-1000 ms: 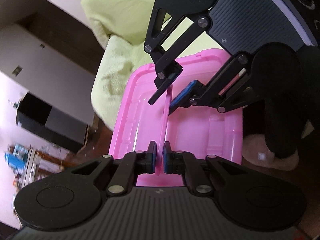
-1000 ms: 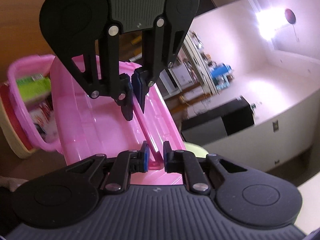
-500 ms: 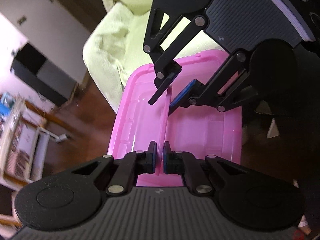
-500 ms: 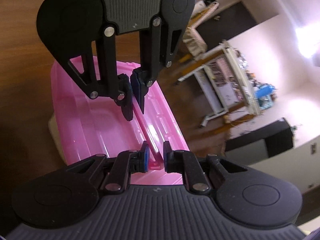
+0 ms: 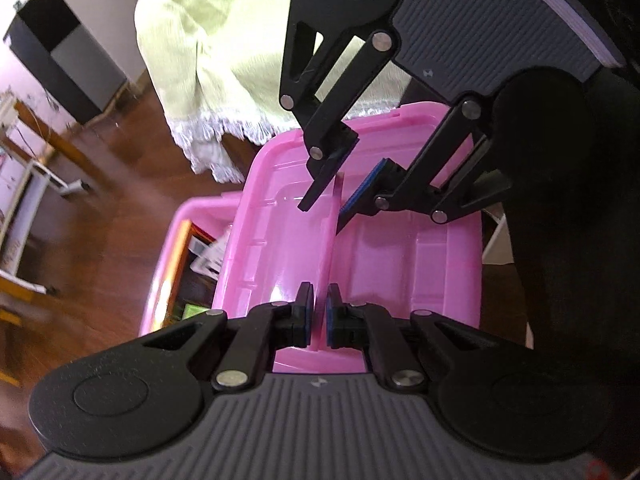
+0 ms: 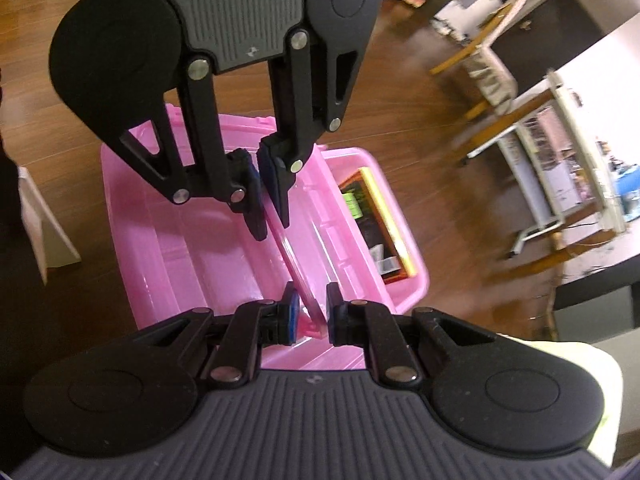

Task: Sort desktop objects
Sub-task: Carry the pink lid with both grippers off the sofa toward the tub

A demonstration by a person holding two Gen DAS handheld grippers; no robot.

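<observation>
While both grippers meet over it from opposite ends, the pink lid (image 5: 384,248) shows itself as glossy moulded plastic, rectangular with rounded corners, shallow recessed panels and a raised central ridge running its length. It hangs tilted above a pink bin (image 6: 404,248) of the same plastic, whose open interior shows a yellow-edged dark box (image 6: 372,216) and some smaller packets too blurred to identify. Below lies a dark, polished wooden floor (image 5: 108,216), and a pale green knitted blanket (image 5: 208,56) with a white fringe drapes over furniture just beyond the lid. The left gripper (image 5: 318,314), its matte black ribbed body low in the left wrist view, points along the ridge, its blue-padded fingers (image 5: 330,316) drawn nearly together and pinching the thin ridge at the lid's near end. The right gripper (image 6: 310,316) faces it from the far end; in its own view its fingers (image 6: 294,316) sit a little wider, the ridge passing slantwise between them and touching the pads, so it too is clamped on the lid. Each gripper appears in the other's camera, reaching in from the top of the frame with its fingertips straddling the same ridge.
</observation>
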